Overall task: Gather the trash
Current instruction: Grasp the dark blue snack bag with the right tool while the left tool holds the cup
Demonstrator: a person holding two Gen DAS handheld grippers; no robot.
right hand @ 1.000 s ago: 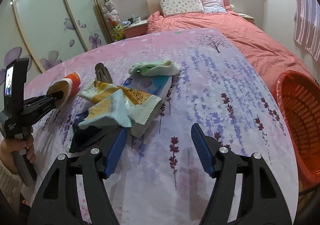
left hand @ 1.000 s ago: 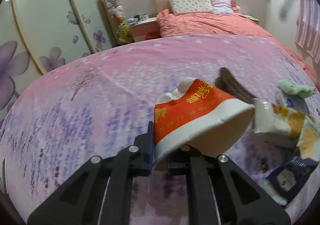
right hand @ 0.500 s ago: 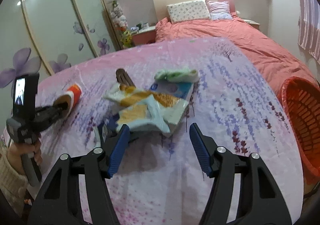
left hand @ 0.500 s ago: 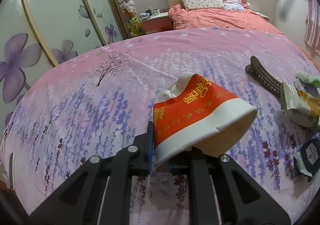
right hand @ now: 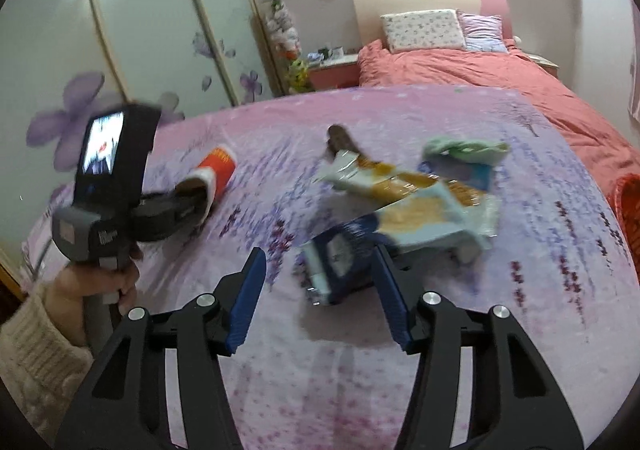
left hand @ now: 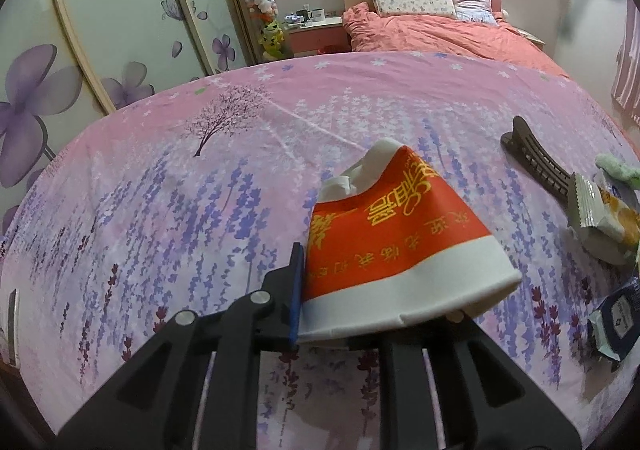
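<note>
A crushed red-and-white paper cup [left hand: 400,234] hangs just above the pink flowered bedspread [left hand: 180,210]. My left gripper [left hand: 372,310] is pinched on its white rim, and its jaws are opening slightly. The right wrist view shows that same cup [right hand: 216,170] at the left. My right gripper [right hand: 320,254] is low over the trash pile with its jaws closing. A dark blue packet [right hand: 340,262] lies between its fingers, and the pads do not press on it. A yellow and pale blue snack wrapper [right hand: 420,206] lies just behind the packet.
A brown hair clip [right hand: 340,138], a green cloth [right hand: 464,148] and a blue tissue pack [right hand: 476,174] lie further back in the pile. An orange basket [right hand: 628,202] stands past the bedspread's right edge. A person's hand [right hand: 100,282] in a knitted sleeve holds the left gripper.
My right gripper has moved left onto the pile, its jaws have narrowed, and the dark blue packet now lies between its fingers. The left gripper still holds the cup and has shifted a little.
</note>
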